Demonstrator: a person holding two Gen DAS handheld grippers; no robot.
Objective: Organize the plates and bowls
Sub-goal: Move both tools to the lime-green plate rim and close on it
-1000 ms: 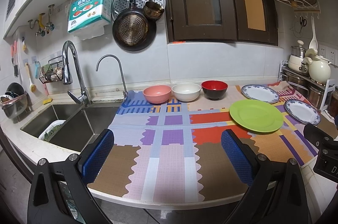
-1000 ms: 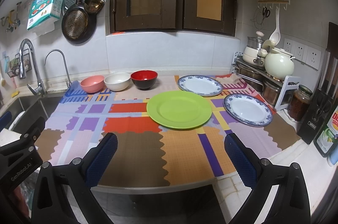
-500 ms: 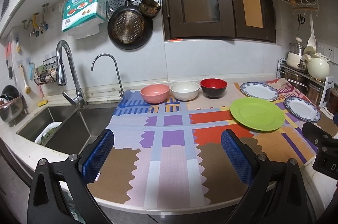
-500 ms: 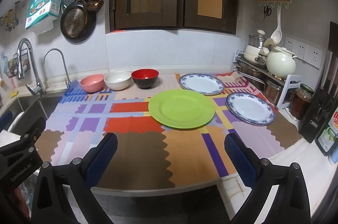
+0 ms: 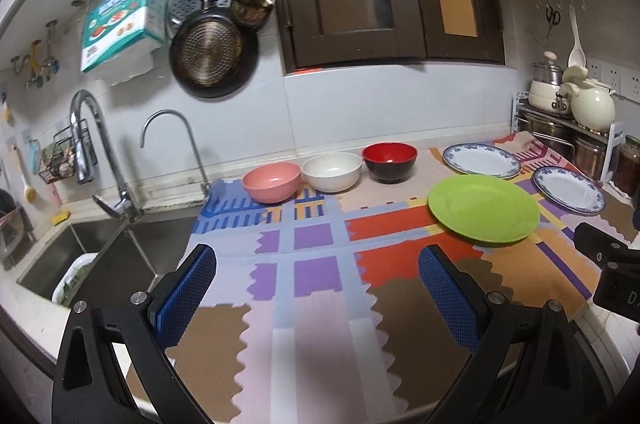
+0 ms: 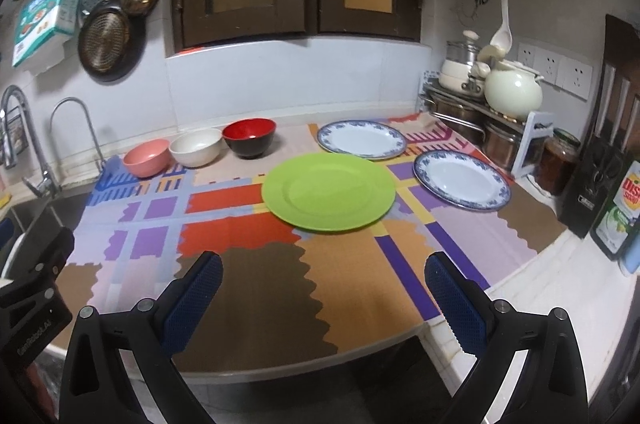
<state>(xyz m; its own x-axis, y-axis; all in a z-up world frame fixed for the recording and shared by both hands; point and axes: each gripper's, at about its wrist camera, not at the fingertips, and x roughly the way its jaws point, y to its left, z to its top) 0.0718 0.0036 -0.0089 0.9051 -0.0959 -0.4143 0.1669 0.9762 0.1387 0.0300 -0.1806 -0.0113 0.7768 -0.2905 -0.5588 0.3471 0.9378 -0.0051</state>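
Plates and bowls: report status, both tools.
Left tool open, empty, short of the mat. Right tool open, empty. Three bowls in a row at the back, three plates laid apart, none stacked. Nothing in the way.

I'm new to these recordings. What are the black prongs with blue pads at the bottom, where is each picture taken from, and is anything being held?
They are two-finger grippers, one in each of a person's hands, each with a camera looking along its fingers. One view shows the left gripper, the other the right gripper. Both are open and hold nothing. On the patterned mat stand a pink bowl, a white bowl and a red bowl in a row, plus a green plate and two blue-rimmed plates. A sink lies left.
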